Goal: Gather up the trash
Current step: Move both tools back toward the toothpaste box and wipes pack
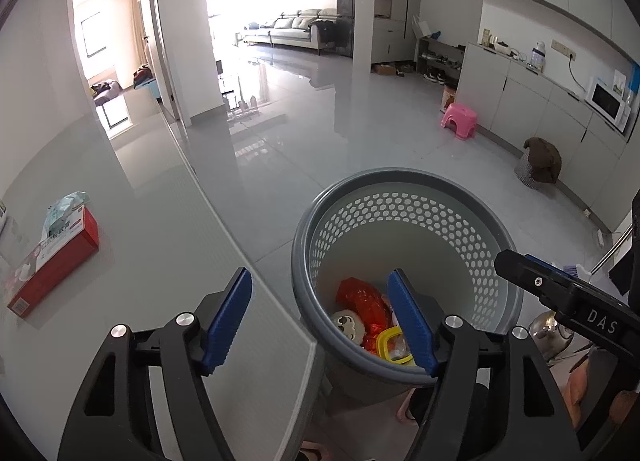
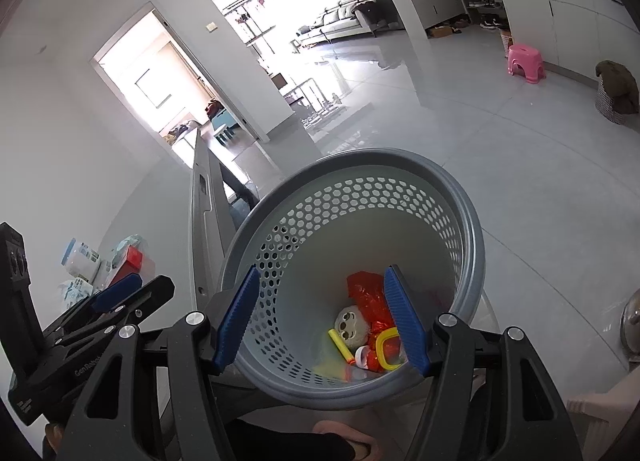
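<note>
Nearest the left wrist lens, left gripper [image 1: 320, 321] spread wide with nothing between its blue pads [image 1: 228, 321], poised over the corner of the grey table [image 1: 160, 261] and the near rim of the grey perforated wastebasket [image 1: 404, 181]. Nearest the right wrist lens, right gripper [image 2: 320, 317] likewise released and empty, blue pads [image 2: 236, 321] apart, held above the wastebasket [image 2: 360, 159] mouth. Just left of it in that view, the left gripper [image 2: 120, 293] seen side-on; in the left wrist view, the right gripper [image 1: 516, 261] reaching in from the right edge.

Standing on the floor just beside the table edge, the wastebasket with trash at its bottom: crumpled red wrapper [image 2: 368, 297], round cartoon-face toy [image 2: 352, 325], yellow tube [image 2: 342, 345], yellow-rimmed clear lid [image 2: 388, 349]. Same pile in the left wrist view: red wrapper [image 1: 360, 301], face toy [image 1: 348, 325], yellow-rimmed lid [image 1: 394, 345].

Further left on the table, a red tissue box [image 1: 56, 261] with a crumpled pale-green pack [image 1: 64, 209] resting on top, well apart from the basket.

Beyond, glossy grey floor [image 1: 300, 133], a pink stool [image 1: 459, 120], a mesh basket draped with a dark brown cloth [image 1: 540, 159], a white microwave [image 1: 606, 101] on the counter, and far back a pale sofa [image 1: 288, 27].
</note>
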{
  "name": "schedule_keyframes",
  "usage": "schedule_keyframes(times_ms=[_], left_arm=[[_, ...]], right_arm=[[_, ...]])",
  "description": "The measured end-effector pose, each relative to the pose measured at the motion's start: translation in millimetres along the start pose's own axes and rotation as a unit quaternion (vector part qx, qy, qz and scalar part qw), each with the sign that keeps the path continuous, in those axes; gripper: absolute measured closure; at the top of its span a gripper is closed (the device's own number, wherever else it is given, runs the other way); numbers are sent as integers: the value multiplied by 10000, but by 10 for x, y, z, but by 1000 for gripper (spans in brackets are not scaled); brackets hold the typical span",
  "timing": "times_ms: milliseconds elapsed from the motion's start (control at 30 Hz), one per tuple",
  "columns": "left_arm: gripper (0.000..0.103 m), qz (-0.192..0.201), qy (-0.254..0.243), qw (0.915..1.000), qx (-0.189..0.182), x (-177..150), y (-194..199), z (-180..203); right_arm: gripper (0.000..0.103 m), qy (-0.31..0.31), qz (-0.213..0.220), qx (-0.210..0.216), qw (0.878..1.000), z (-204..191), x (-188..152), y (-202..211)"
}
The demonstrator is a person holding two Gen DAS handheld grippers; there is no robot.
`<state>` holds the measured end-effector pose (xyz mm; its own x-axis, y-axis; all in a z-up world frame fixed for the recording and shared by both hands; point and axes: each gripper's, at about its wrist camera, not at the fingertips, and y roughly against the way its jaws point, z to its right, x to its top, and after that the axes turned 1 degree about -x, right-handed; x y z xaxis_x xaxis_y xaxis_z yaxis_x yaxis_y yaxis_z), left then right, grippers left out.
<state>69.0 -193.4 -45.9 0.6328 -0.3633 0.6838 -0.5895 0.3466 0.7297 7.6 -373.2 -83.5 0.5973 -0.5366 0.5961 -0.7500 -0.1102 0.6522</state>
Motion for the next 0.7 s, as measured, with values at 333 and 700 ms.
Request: schedule_keyframes(times_ms=[333, 700], left_arm=[[29, 328, 189, 9992, 160, -121, 424, -527], [26, 616, 746, 9931, 660, -367, 812, -1548]], right_arm=[[38, 407, -1, 179, 9990, -577, -94, 31], [37, 1091, -314, 645, 9914, -1604, -203, -316]])
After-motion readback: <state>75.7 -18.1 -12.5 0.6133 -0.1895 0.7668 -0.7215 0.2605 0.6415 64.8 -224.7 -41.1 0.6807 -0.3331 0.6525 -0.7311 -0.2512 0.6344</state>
